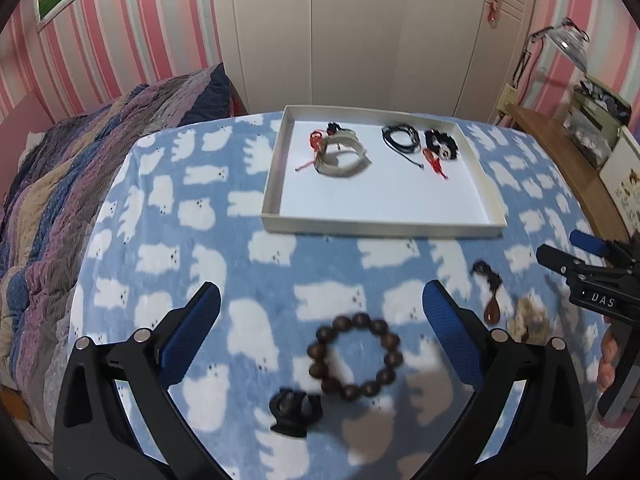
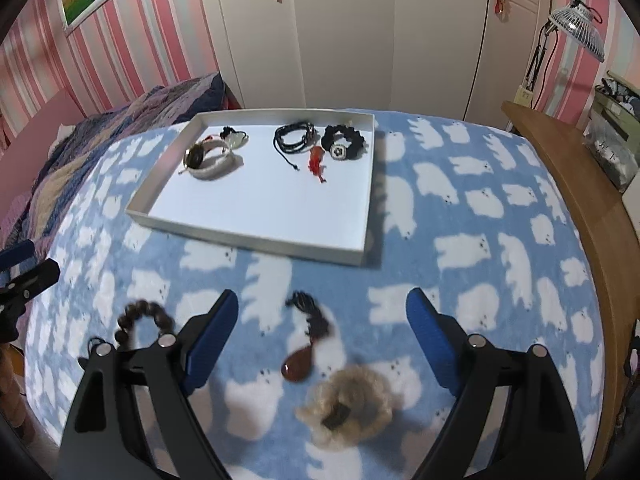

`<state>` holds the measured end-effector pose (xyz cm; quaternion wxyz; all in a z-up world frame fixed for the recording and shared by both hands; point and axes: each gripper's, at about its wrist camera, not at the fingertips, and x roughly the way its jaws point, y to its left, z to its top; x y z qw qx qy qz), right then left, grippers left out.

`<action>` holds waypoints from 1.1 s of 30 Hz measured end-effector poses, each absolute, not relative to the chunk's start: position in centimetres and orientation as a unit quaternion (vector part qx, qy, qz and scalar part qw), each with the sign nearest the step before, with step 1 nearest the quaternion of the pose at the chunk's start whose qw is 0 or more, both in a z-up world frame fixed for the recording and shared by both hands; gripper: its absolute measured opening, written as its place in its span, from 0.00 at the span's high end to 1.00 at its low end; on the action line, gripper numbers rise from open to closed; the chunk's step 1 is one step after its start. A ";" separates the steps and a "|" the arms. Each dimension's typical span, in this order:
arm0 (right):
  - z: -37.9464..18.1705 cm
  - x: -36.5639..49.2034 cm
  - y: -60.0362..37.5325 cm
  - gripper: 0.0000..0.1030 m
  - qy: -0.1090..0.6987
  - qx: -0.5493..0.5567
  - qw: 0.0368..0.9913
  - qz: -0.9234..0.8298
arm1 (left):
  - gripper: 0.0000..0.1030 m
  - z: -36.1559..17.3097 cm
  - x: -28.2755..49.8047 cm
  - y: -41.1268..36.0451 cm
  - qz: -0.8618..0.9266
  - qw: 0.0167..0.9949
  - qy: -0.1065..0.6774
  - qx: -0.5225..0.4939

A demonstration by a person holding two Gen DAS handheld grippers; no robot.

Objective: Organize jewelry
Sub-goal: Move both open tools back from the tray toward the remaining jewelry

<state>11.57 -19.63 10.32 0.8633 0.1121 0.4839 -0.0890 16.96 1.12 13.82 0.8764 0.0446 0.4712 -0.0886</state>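
Both grippers hang wide open and empty, the left gripper point(image 1: 320, 320) over the wooden bead bracelet point(image 1: 355, 356), the right gripper point(image 2: 322, 322) over the amber pendant point(image 2: 297, 366), lined up for the tray point(image 1: 280, 222).

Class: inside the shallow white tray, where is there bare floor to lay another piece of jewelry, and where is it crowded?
The shallow white tray is bare across its whole near half, up to the front wall. The far strip is crowded: cream woven bracelet left, black cord bracelet, red tassel charm and black scrunchie-like band right.
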 end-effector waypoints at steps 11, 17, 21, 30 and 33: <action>9.9 8.2 -19.2 0.16 0.488 0.104 0.860 -0.106 | 0.03 11.3 14.7 1.7 -0.095 0.858 0.503 0.047; 8.8 7.1 -19.7 0.16 0.497 0.114 0.852 -0.117 | 0.03 9.5 15.0 2.1 -0.092 0.849 0.518 0.045; 8.0 7.1 -20.2 0.16 0.504 0.121 0.846 -0.125 | 0.03 8.4 15.5 1.8 -0.094 0.842 0.530 0.047; 6.3 8.8 -20.0 0.16 0.518 0.124 0.838 -0.122 | 0.03 6.7 16.7 1.5 -0.100 0.832 0.544 0.053; 5.7 9.5 -19.6 0.16 0.525 0.119 0.834 -0.119 | 0.03 6.0 17.2 1.4 -0.102 0.827 0.550 0.054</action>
